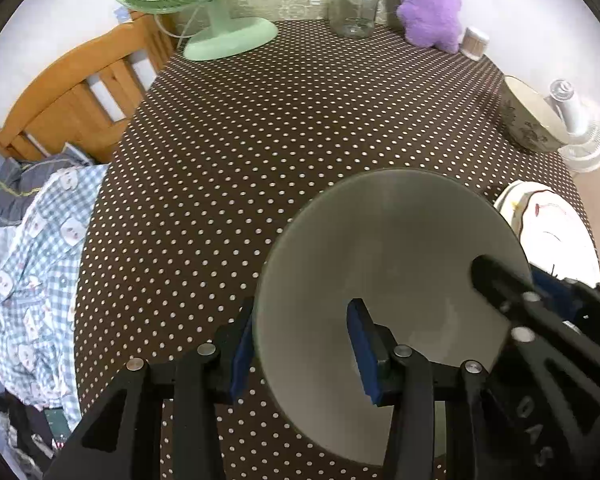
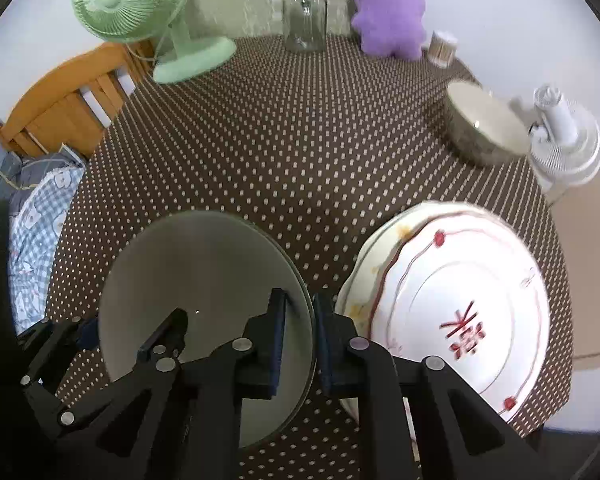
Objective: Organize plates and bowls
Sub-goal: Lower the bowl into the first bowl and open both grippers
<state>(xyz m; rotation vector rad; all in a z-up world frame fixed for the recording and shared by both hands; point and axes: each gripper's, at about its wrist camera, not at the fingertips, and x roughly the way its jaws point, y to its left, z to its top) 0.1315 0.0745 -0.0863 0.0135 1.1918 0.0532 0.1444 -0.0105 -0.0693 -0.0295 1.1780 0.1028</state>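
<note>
A plain grey-green bowl [image 1: 400,232] [image 2: 204,256] sits low over the dotted tablecloth [image 1: 260,140]; whether it rests on the cloth I cannot tell. My left gripper [image 1: 300,308] straddles its left rim, one pad outside, the other hanging free inside: open. My right gripper [image 2: 300,300] is shut on the bowl's right rim. Just right of it lies a white plate with red marks [image 2: 460,300] [image 1: 548,232] on a cream scalloped plate [image 2: 364,276]. A patterned bowl [image 2: 484,128] [image 1: 532,120] stands at the table's far right edge.
Along the back stand a green fan [image 1: 220,36], a glass jar [image 1: 354,4], a purple plush toy [image 1: 428,4] and a small round container [image 1: 474,42]. A white fan [image 2: 568,148] sits beyond the right edge. A wooden chair [image 1: 80,96] and clothes [image 1: 40,260] are at left.
</note>
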